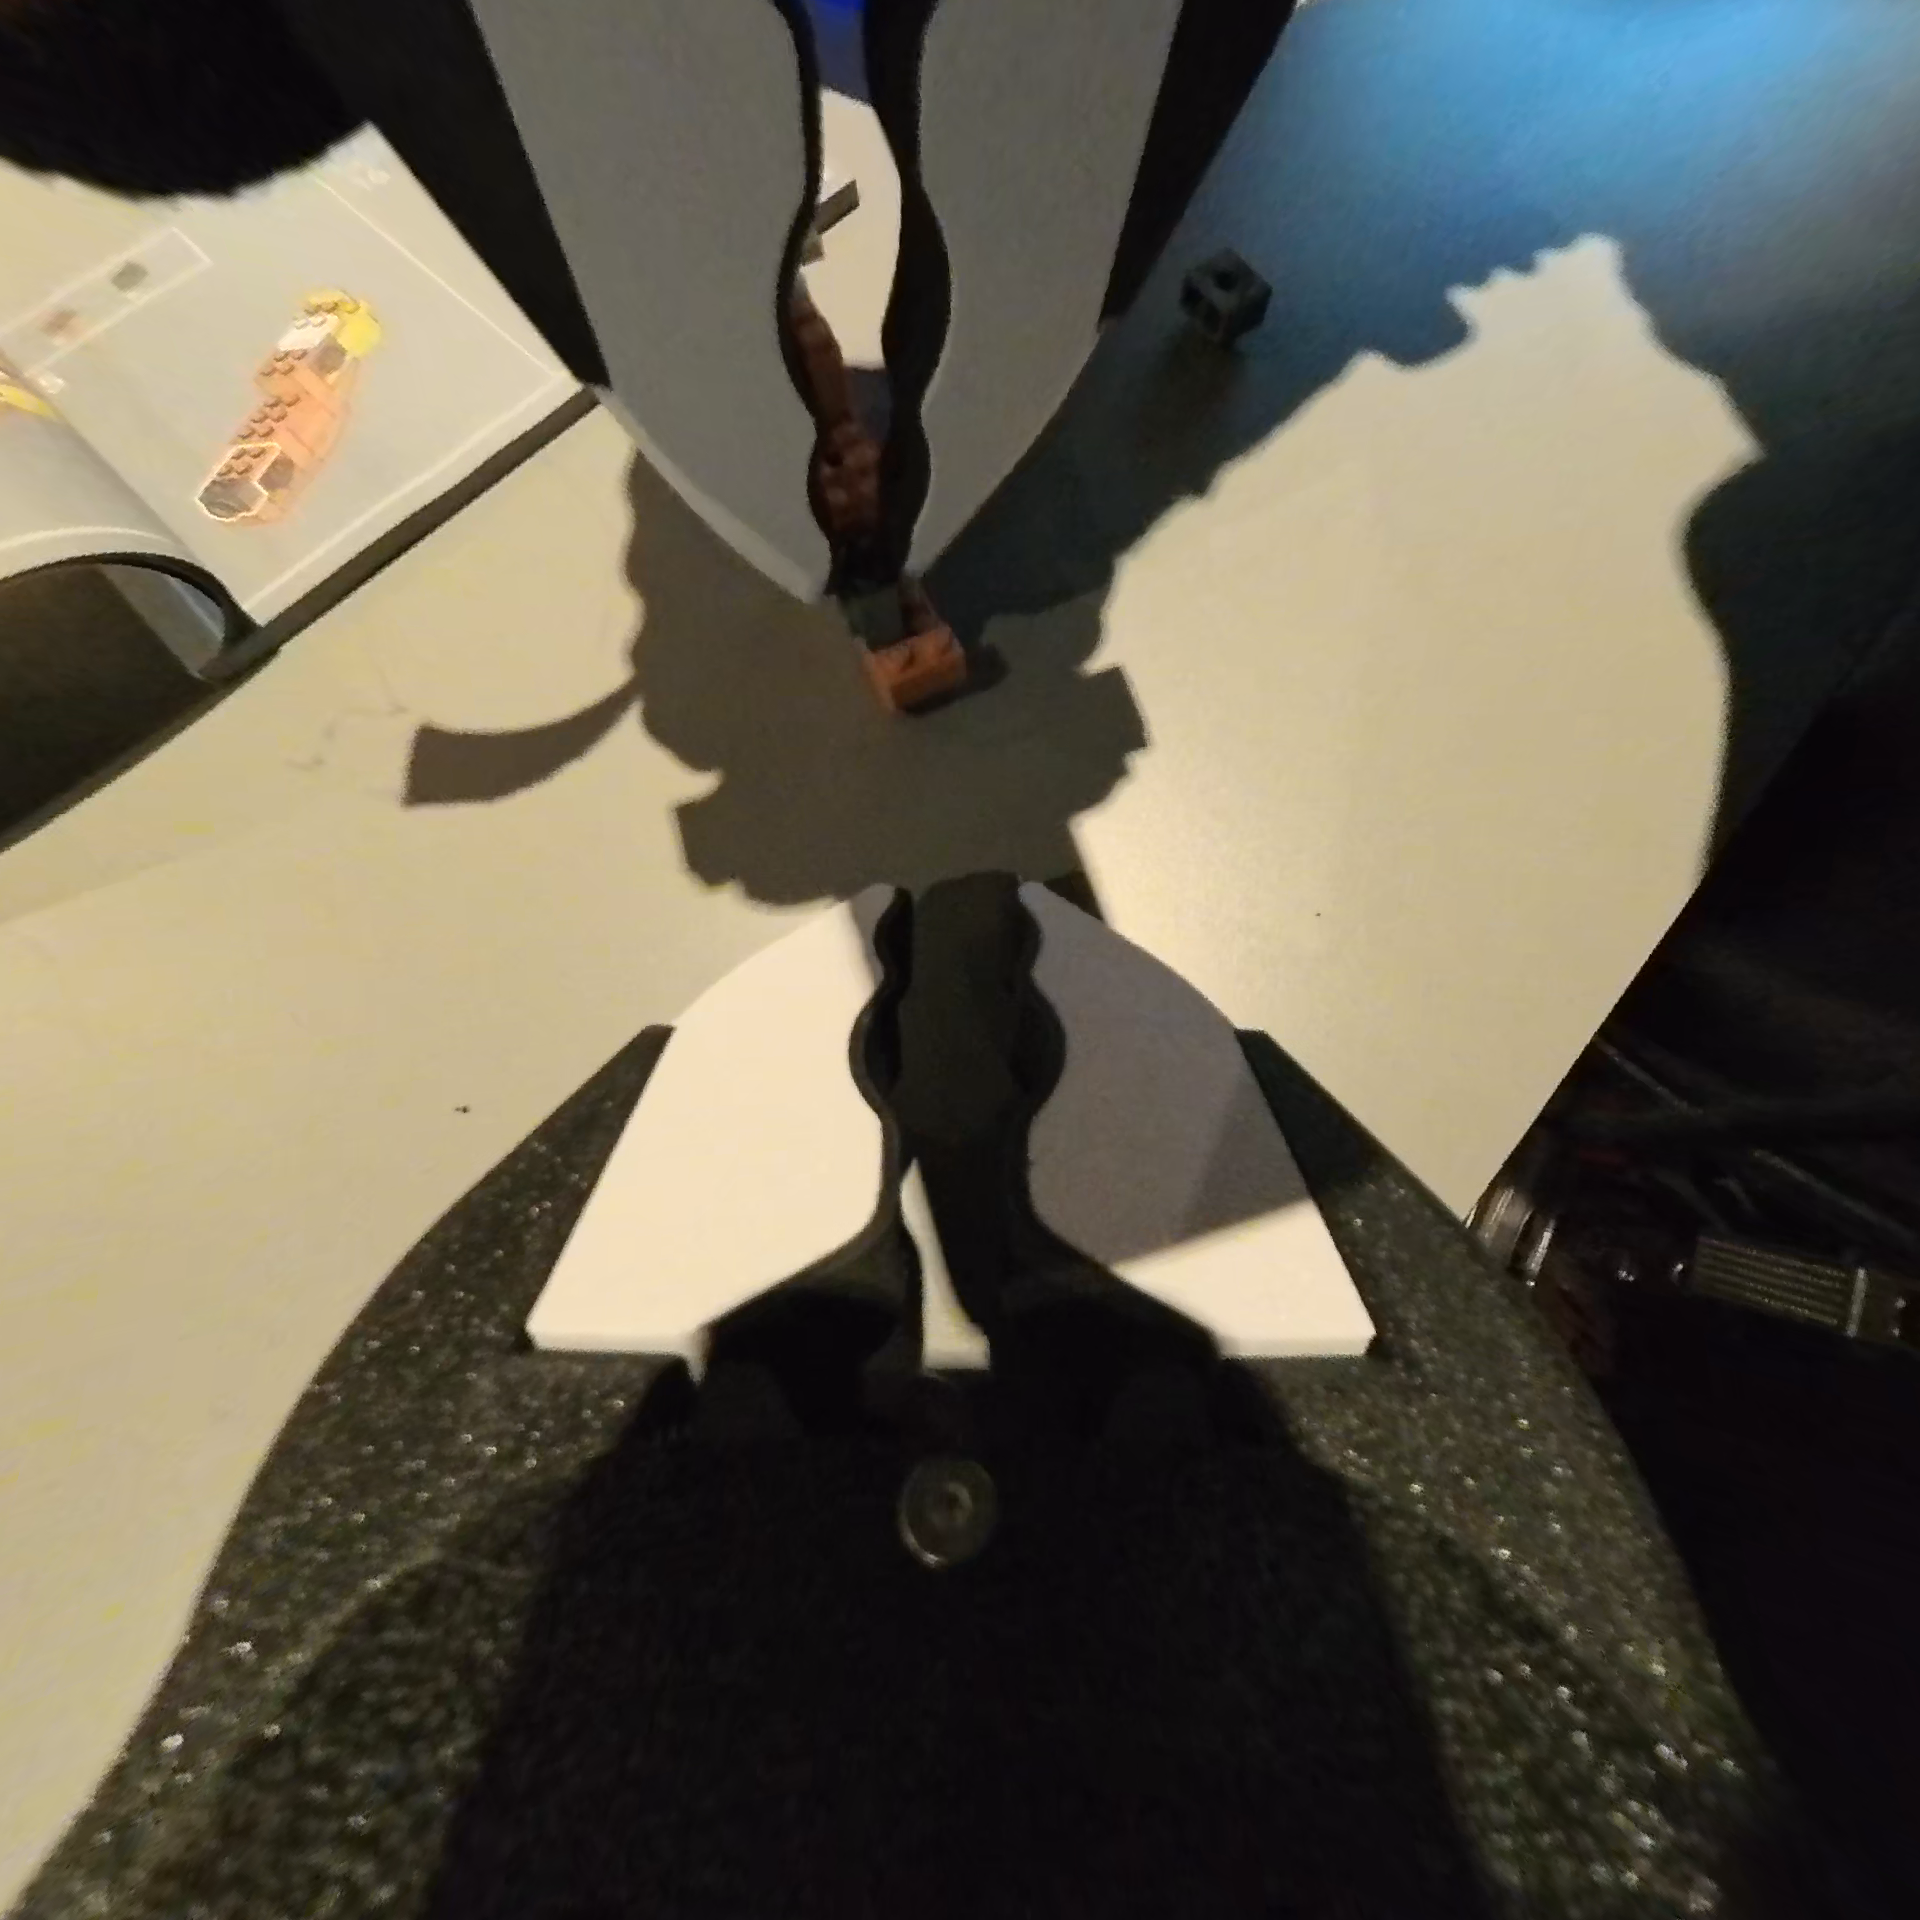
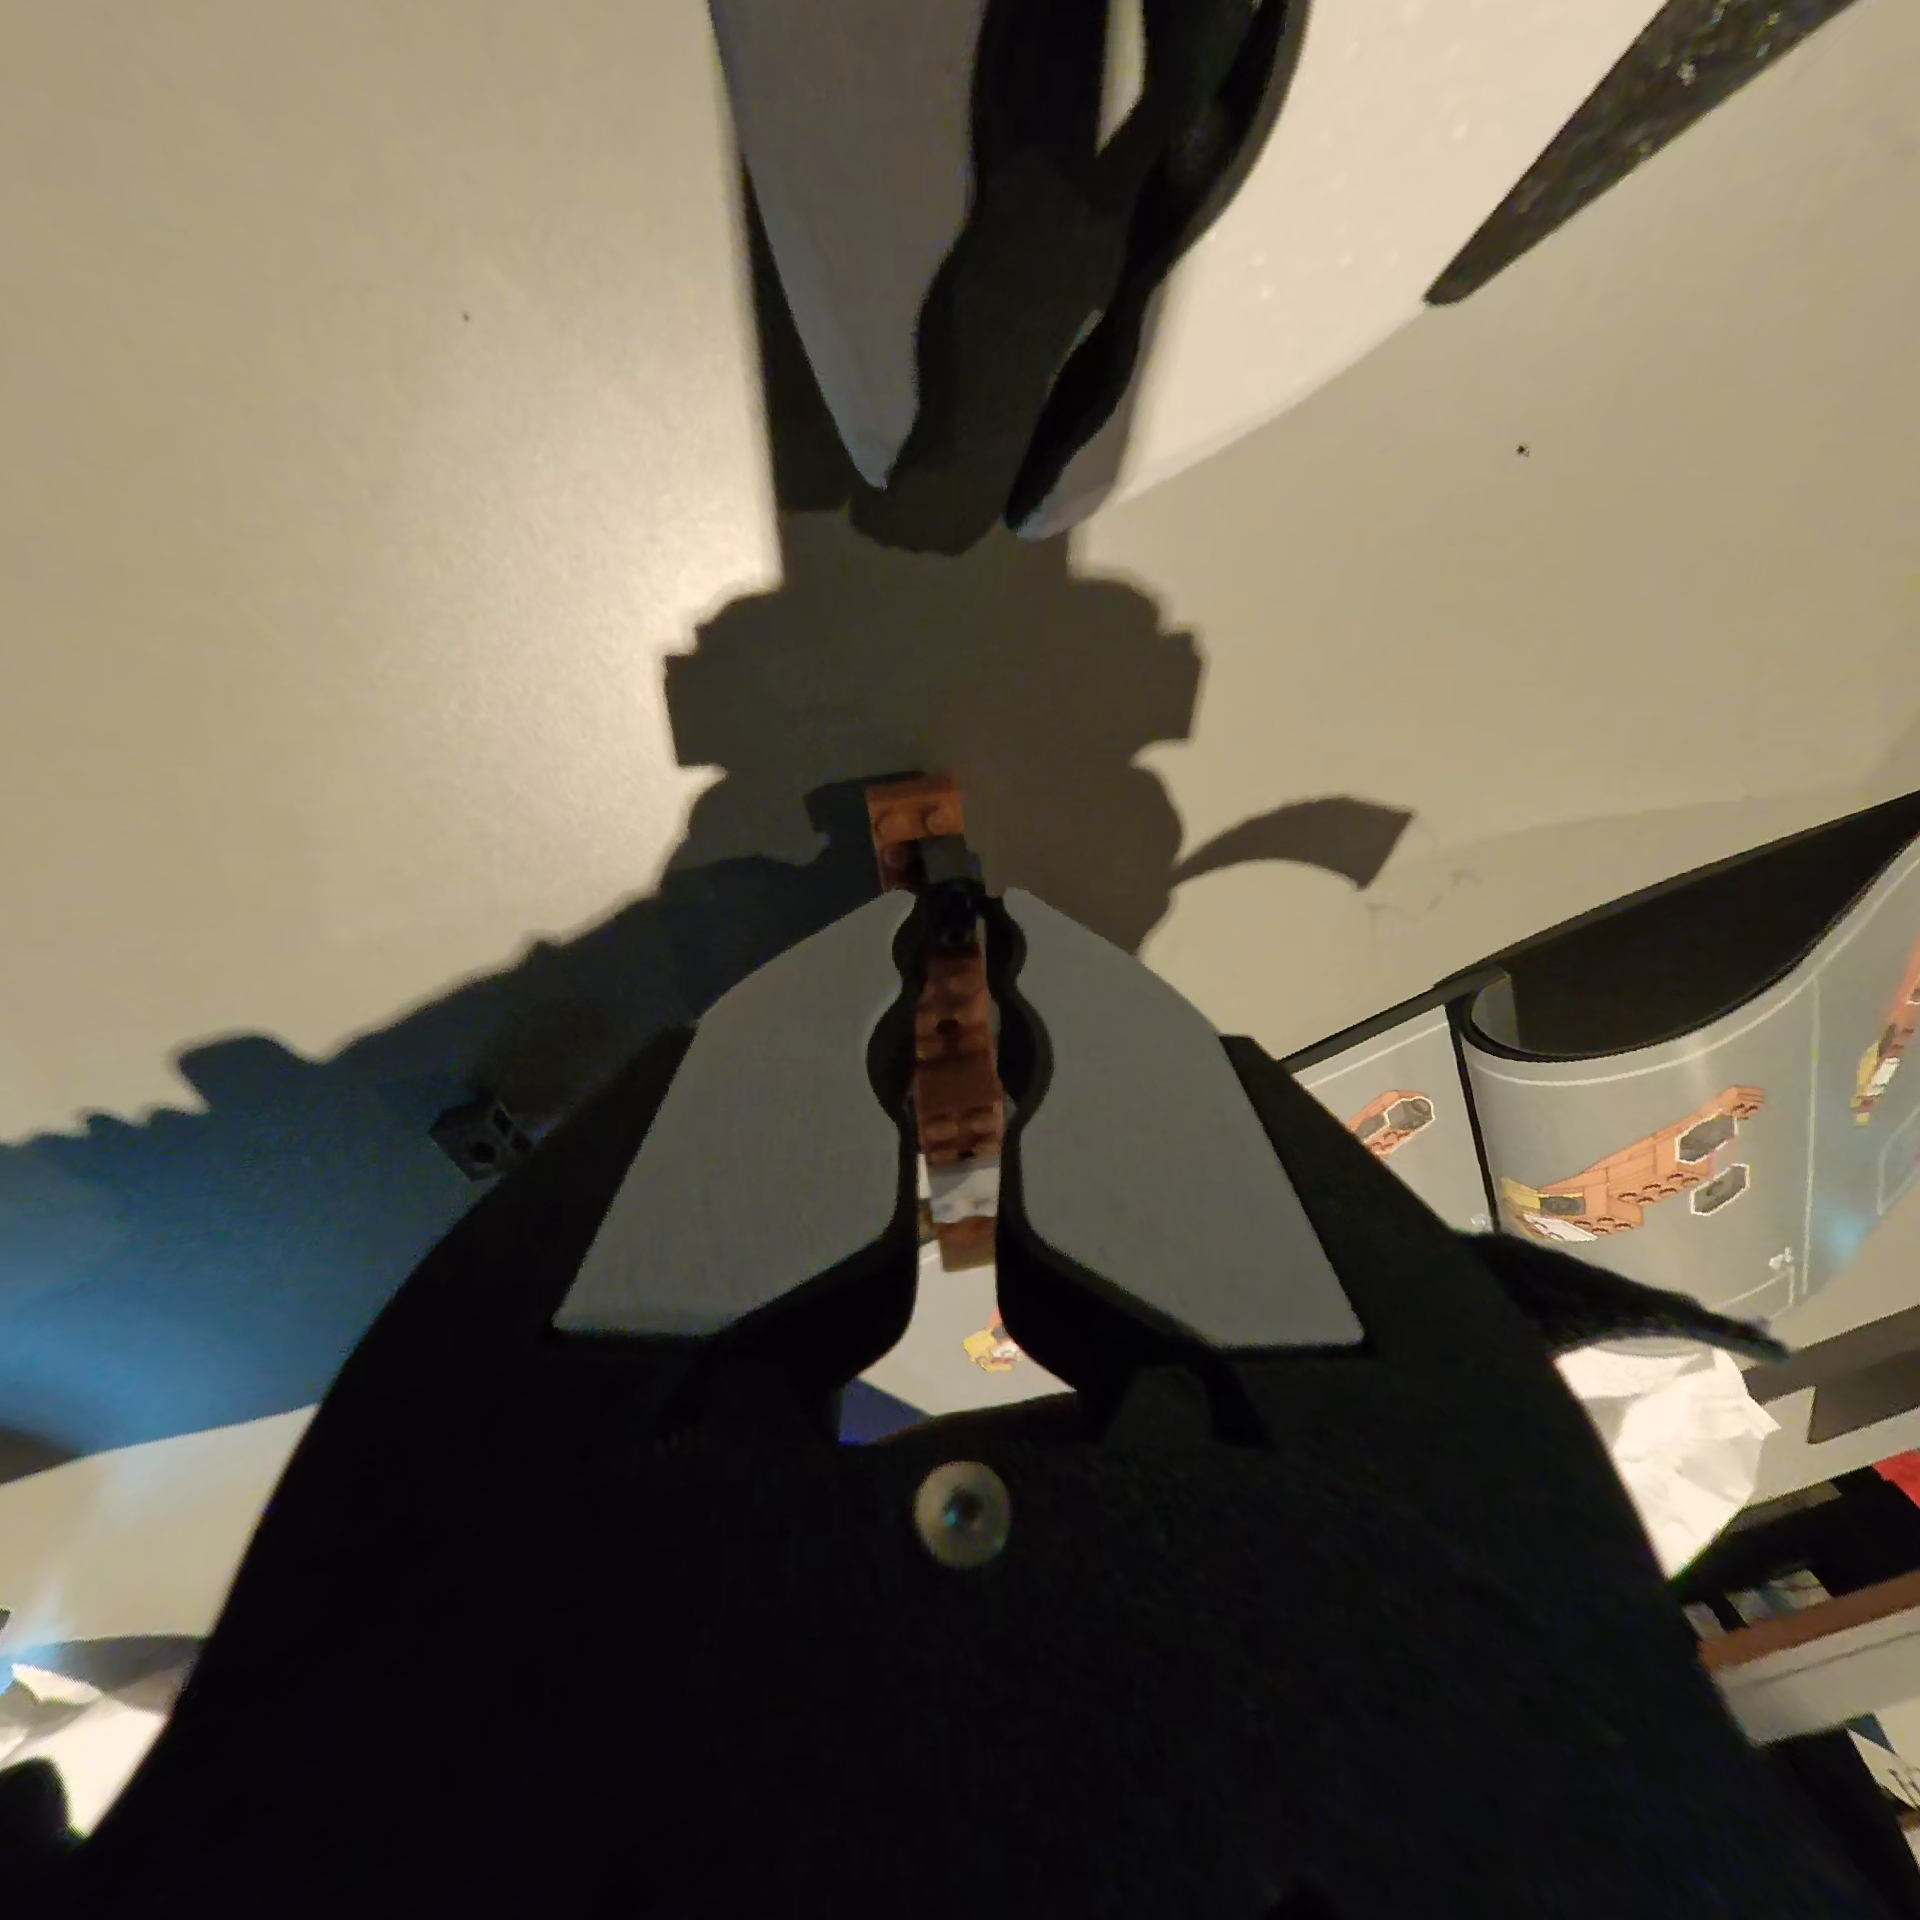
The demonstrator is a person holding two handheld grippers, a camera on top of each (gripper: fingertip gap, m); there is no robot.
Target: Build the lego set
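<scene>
The right claw [image 2: 951,914] is clamped on the long brown brick piece [image 2: 956,1049], its end down on the white table [image 2: 364,520], and the left claw [image 1: 961,914] is pressed together with nothing in it; the piece looks light, hard and snappy, so hold its long sides.

You had a pale, off-white tabletop [image 1: 312,1039] with a tiny dark speck [image 1: 460,1112] out on the open part and a blue glow [image 1: 1558,156] washing over its far corner. Past the tabotop's right edge there was a ribbed black part [image 1: 1766,1273] down in dark clutter. Off another edge sat some crumpled white sheet [image 2: 1652,1423], can't tell if paper or plastic.
</scene>
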